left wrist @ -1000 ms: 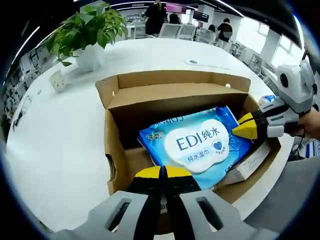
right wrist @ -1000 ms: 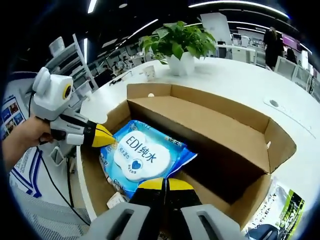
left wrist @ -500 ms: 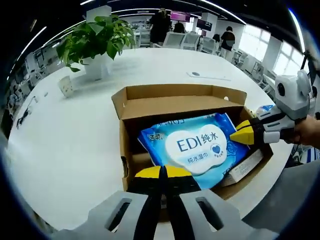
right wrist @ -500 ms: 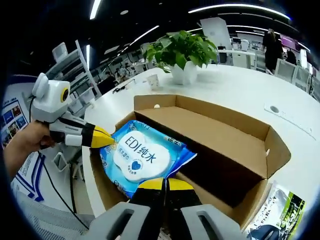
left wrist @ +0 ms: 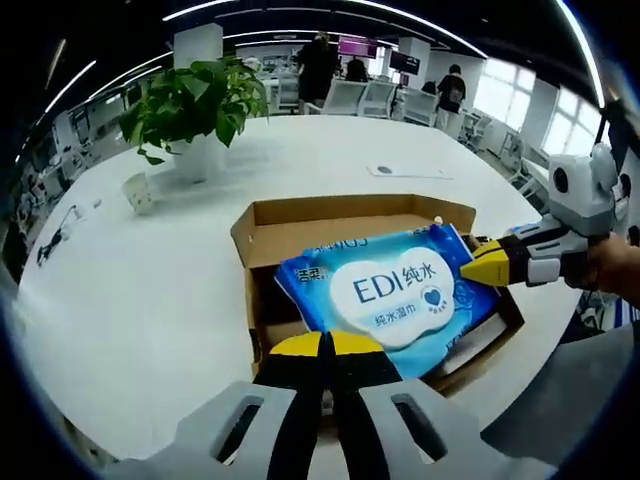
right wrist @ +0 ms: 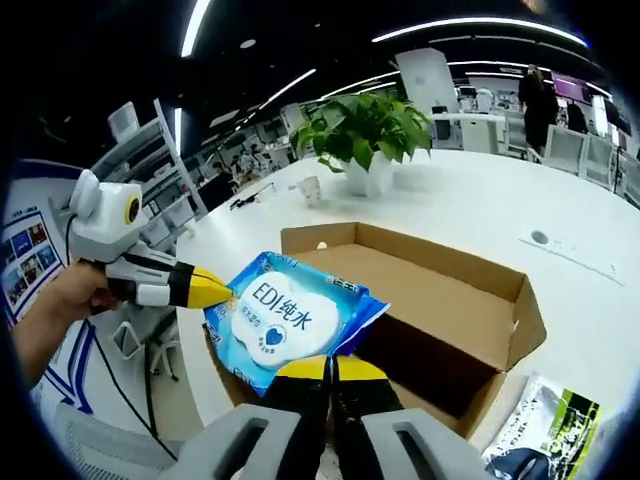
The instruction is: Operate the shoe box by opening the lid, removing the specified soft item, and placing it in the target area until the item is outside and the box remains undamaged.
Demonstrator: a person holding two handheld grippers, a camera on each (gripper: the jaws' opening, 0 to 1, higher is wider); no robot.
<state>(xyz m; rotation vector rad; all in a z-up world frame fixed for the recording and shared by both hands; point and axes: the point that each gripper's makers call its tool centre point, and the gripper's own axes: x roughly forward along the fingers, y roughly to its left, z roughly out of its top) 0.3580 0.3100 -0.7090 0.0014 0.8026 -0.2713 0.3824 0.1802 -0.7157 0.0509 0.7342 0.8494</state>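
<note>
Open-plan office behind, ceiling light strips glowing, people standing far back by desks and chairs. White counter [left wrist: 150, 300] is carrying everything; a potted plant [left wrist: 190, 100] in a white pot is sitting well apart from the box, with a small white cup [left wrist: 138, 192] near it.

Wet-wipes pack [left wrist: 395, 295] is showing as a soft, glossy blue pouch with a white cloud-shaped panel. Panel is reading "EDI" plus Chinese characters, with a small blue heart mark beneath; smaller Chinese print is running along the upper blue edge, too small to read. Pack is being held above the open box, tilted, its corners slightly crumpled.

Left gripper [left wrist: 325, 345] is clamping the pack's near edge, yellow-tipped jaws closed on it. Right gripper [left wrist: 480, 268] is coming in from the right in the left gripper view, pinching the pack's far corner; a hand is holding its body. In the right gripper view, right gripper [right wrist: 328, 368] jaws are closed on the pack [right wrist: 285, 320], and left gripper [right wrist: 215, 285] is entering from the left, tip on the pack's edge.

Cardboard shoe box [left wrist: 330, 218] is sitting on the counter, lid open, flaps upright, brown inside. Something pale is lying in the box under the pack, mostly hidden.

1 printed packet [right wrist: 540, 435], green and white, is lying on the counter beside the box in the right gripper view.
</note>
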